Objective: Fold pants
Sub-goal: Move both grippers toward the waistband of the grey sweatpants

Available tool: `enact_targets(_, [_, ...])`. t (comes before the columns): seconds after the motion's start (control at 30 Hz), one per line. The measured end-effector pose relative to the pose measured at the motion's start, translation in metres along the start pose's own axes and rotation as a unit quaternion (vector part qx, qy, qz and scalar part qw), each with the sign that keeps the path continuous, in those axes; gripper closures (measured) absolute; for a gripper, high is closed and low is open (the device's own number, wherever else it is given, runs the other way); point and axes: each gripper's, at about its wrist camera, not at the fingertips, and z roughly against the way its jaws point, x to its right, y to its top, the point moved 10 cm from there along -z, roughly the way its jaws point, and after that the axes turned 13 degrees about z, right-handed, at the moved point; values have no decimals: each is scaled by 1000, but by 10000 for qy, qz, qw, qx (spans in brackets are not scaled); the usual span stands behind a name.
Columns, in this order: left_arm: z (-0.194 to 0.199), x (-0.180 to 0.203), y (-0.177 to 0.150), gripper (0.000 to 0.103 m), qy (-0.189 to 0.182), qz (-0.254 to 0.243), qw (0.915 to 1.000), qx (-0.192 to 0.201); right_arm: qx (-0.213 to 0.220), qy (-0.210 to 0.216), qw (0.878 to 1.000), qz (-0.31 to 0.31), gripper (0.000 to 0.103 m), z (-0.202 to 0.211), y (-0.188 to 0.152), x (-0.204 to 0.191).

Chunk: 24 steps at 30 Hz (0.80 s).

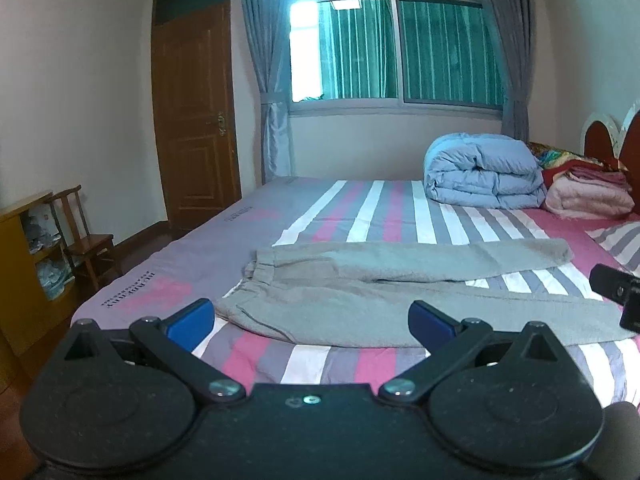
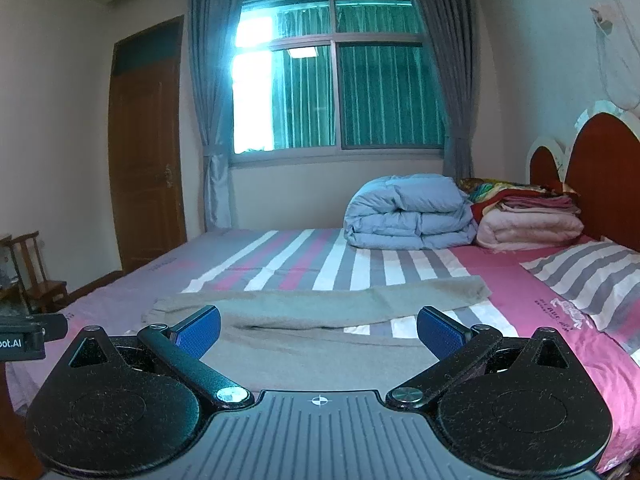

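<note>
Grey pants (image 1: 360,284) lie flat on the striped bed (image 1: 312,208), waistband to the left, both legs running right and spread slightly apart. My left gripper (image 1: 311,320) is open and empty, hovering just in front of the waist end. In the right wrist view the pants (image 2: 304,320) lie ahead, and my right gripper (image 2: 319,330) is open and empty above the nearer leg. The right gripper's body shows at the right edge of the left wrist view (image 1: 616,292); the left gripper's body shows at the left edge of the right wrist view (image 2: 24,338).
A folded blue quilt (image 1: 484,172) and a pink blanket stack (image 1: 588,194) sit at the far right of the bed by the red headboard (image 2: 600,176). A striped pillow (image 2: 592,276) lies at right. A wooden chair (image 1: 86,240) and shelf (image 1: 24,256) stand left of the bed.
</note>
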Motion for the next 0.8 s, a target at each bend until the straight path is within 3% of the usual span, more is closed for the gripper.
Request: enact_targets(0.8, [0,8,-6,6,-94,-191,9998,-25,-297,-240,9991,-165,0,-8,-20,7])
